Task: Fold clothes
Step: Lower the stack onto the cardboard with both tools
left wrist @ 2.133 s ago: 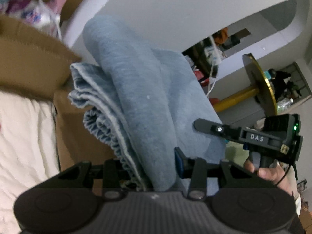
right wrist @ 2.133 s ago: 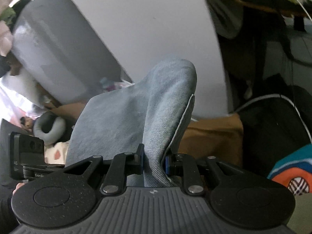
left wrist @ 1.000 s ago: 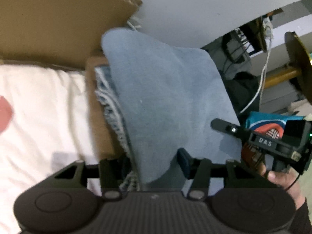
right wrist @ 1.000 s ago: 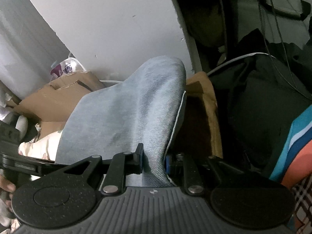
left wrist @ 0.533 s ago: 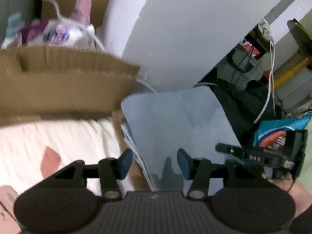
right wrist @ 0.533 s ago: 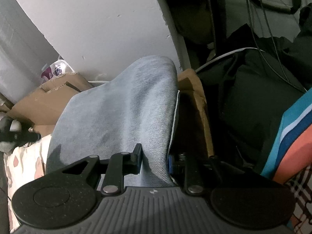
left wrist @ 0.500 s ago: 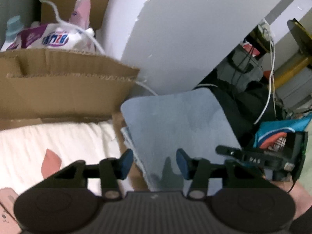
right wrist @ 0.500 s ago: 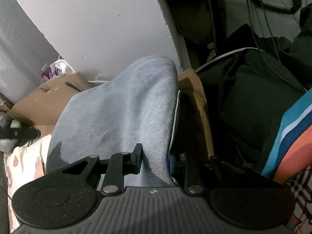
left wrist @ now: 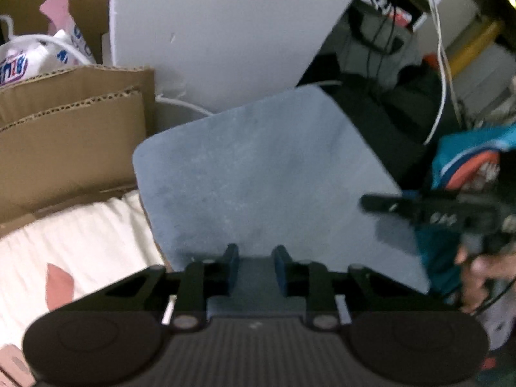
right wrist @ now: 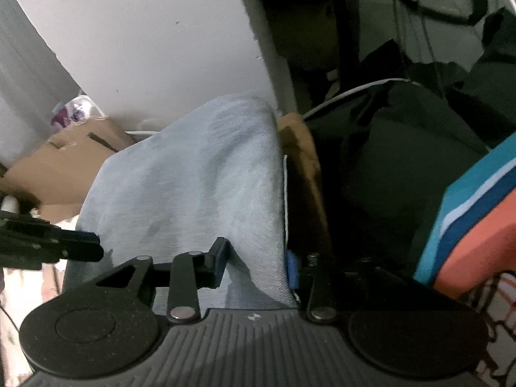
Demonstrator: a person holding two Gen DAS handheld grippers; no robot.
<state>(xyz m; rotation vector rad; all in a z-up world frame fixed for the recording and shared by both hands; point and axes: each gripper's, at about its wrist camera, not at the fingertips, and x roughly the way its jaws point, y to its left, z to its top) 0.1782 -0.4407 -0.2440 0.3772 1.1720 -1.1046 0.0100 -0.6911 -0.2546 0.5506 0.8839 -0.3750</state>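
Note:
A folded light-blue denim garment point(left wrist: 258, 174) lies flat on a brown cardboard surface, with its far corner against a white panel. My left gripper point(left wrist: 254, 266) hovers over its near edge. The jaws are closing with a clear gap and nothing between them. In the right wrist view a raised fold of the same denim point(right wrist: 193, 187) still stands between the jaws of my right gripper point(right wrist: 258, 264). Those jaws are opening, and the left pad has come away from the cloth. A hand holds the right gripper point(left wrist: 387, 204) at the garment's right edge.
Flattened cardboard boxes point(left wrist: 64, 122) and a plastic package point(left wrist: 19, 61) lie at the left. Cream bedding with pink shapes point(left wrist: 80, 242) is in front of them. A white panel point(left wrist: 225, 32) stands behind. Dark clothes point(right wrist: 403, 161), a white cable point(left wrist: 441, 64) and a teal-and-orange garment point(right wrist: 477, 209) crowd the right.
My left gripper let go of the denim, rose and rolled, and its jaws have narrowed. The denim has settled flat. The right jaws have spread wider around the fold.

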